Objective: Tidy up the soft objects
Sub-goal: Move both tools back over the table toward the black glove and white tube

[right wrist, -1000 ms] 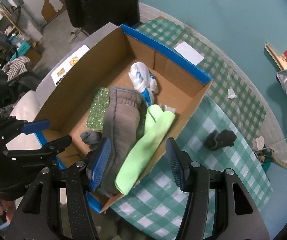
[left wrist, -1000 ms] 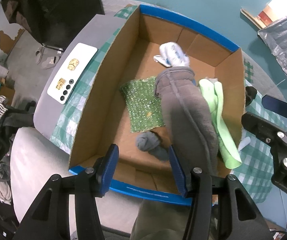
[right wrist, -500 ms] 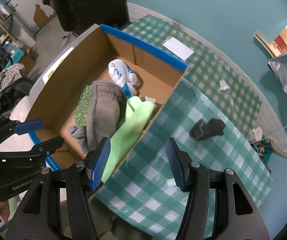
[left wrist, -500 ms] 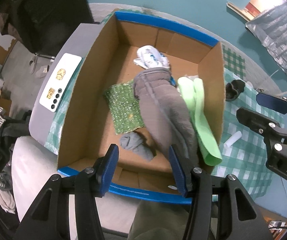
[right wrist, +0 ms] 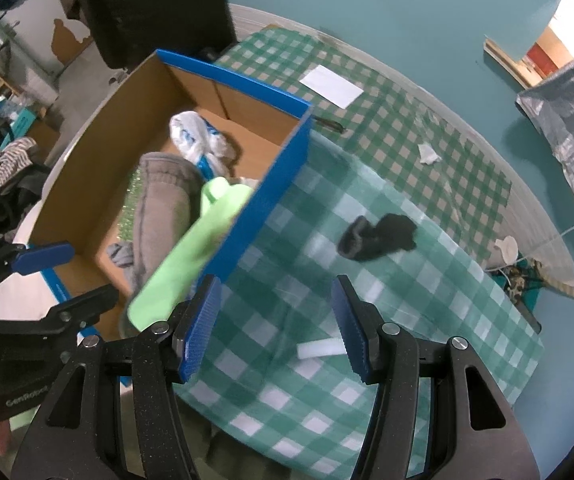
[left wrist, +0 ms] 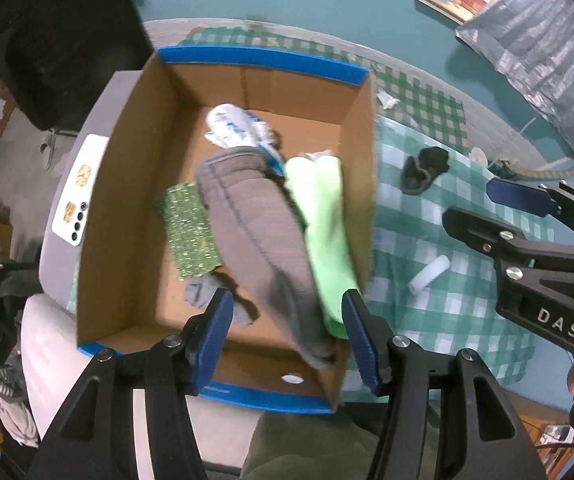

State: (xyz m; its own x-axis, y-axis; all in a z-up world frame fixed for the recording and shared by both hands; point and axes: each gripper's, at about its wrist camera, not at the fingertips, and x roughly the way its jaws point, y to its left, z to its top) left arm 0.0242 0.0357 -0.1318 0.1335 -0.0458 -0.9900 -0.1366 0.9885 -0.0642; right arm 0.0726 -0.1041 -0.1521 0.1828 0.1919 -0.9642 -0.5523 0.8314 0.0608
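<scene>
The cardboard box [left wrist: 127,184] with blue edges already holds several soft things: a grey garment [left wrist: 259,216] lying along its middle, a light green cloth [left wrist: 323,208] just beside it at 3 o'clock, a glittery green pad [left wrist: 189,228] at 9 o'clock of the garment, a small grey sock [left wrist: 203,294] near 7 o'clock, and a white and blue bundle [left wrist: 233,126] at 12 o'clock. The green cloth hangs partly over the box wall.

One soft thing is not yet packed: a dark sock [right wrist: 379,236] lies on the checked tablecloth [right wrist: 427,312], well apart from the box, at about 1 o'clock of the right gripper [right wrist: 275,324]. A small white roll [right wrist: 319,350] lies just beside the right pad.

The step in hand is judged to be the move from the box toward the dark sock. The jaws of the right gripper stand apart with nothing between them. The jaws of the left gripper [left wrist: 287,332] are opening, and no thing is clamped; the garment is only seen behind them, down in the box.

For the next move, the right gripper should be carried forward over the dark sock, lowered, and closed on its bunched middle. The white roll should be avoided.
</scene>
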